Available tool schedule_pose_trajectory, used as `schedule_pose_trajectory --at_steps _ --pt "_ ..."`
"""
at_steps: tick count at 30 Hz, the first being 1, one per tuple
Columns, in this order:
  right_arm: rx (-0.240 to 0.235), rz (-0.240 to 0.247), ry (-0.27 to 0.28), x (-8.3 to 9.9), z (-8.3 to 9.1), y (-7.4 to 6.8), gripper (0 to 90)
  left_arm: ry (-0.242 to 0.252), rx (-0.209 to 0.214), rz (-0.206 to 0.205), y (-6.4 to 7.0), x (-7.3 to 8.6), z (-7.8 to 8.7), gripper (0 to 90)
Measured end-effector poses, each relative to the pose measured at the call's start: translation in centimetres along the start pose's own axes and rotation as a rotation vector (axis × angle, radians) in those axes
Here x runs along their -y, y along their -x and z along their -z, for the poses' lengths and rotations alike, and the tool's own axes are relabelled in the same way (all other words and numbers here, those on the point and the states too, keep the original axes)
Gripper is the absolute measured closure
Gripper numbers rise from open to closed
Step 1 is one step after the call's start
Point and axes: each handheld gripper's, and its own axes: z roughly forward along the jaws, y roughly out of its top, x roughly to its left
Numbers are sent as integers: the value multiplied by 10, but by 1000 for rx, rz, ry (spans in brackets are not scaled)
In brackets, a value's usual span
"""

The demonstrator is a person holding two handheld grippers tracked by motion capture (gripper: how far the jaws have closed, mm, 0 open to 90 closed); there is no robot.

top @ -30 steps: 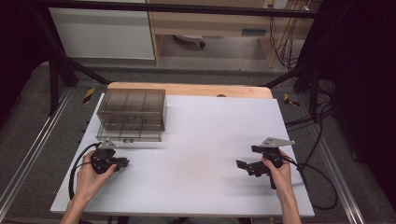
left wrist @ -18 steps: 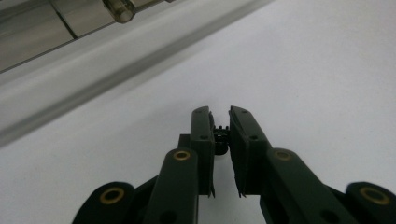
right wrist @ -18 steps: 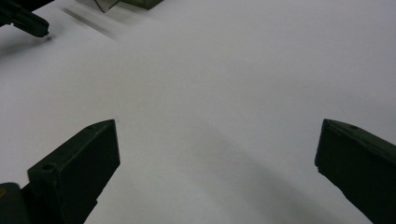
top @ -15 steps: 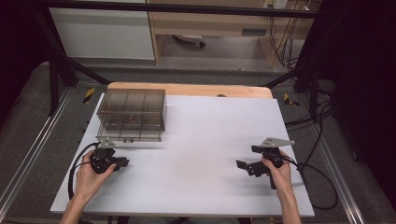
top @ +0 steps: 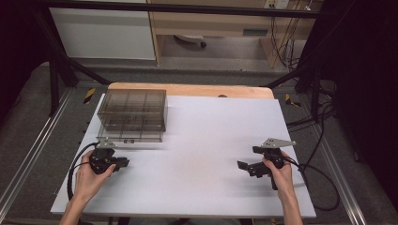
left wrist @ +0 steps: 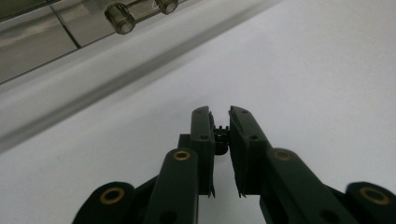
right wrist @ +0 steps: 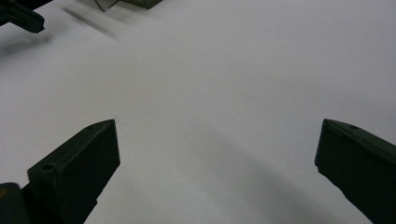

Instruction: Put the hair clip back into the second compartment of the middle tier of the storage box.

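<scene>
A smoky see-through drawer box (top: 133, 114) stands at the back left of the white table (top: 206, 140). Just in front of it, my left gripper (top: 123, 163) rests low on the table in a hand. In the left gripper view its jaws (left wrist: 219, 113) stand almost together with only a thin slit and nothing between them, and the box's round knobs (left wrist: 119, 18) show close by at the upper left. My right gripper (top: 249, 158) sits at the front right, held by the other hand. Its jaws (right wrist: 215, 154) are spread wide over bare table.
A wooden strip (top: 187, 89) runs along the table's far edge. Cables (top: 324, 187) trail off the right side, and one loops by the left hand (top: 72, 173). The right gripper view catches the left gripper (right wrist: 21, 17) and a corner of the box (right wrist: 133, 3) far off.
</scene>
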Motion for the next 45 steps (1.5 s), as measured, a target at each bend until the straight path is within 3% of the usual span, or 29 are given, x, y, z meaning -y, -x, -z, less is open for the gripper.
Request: schedule_pose_trajectory --at_steps 45 --pt "1 0 -6 0 -1 0 5 42 20 5 0 -9 18 793"
